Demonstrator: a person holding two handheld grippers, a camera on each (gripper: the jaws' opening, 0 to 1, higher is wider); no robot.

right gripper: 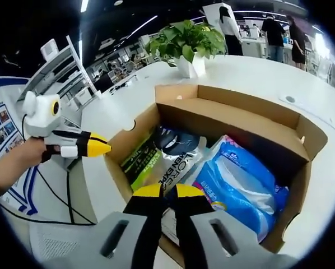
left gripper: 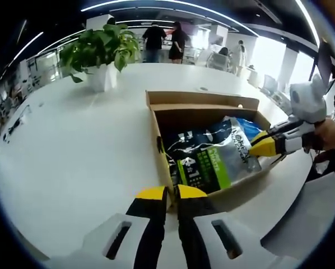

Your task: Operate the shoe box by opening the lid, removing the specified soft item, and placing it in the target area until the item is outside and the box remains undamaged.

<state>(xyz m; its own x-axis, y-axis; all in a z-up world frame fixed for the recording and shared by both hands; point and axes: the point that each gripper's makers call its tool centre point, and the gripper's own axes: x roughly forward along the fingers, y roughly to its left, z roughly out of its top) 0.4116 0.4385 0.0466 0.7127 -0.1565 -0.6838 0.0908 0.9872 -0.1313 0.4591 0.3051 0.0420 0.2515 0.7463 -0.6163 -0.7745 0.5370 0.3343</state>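
While its lid is folded back, the shoe box [left gripper: 204, 103] is seen open on the white table [left gripper: 72, 157]. Left gripper [left gripper: 170, 193], jaws closed together, is held at its six-o'clock wall. At three o'clock, right gripper [left gripper: 263, 144] is clamped on the silver pouch [left gripper: 212, 157].

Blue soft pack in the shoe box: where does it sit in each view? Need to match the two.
Left gripper view: the blue soft pack peeks out at the box's far right corner, behind the silver-green bag, just above the right claw.
Right gripper view: it lies large at lower right inside the shoe box, right of the view's own claw.
Shared landmark: the potted plant on the white table beyond the box.
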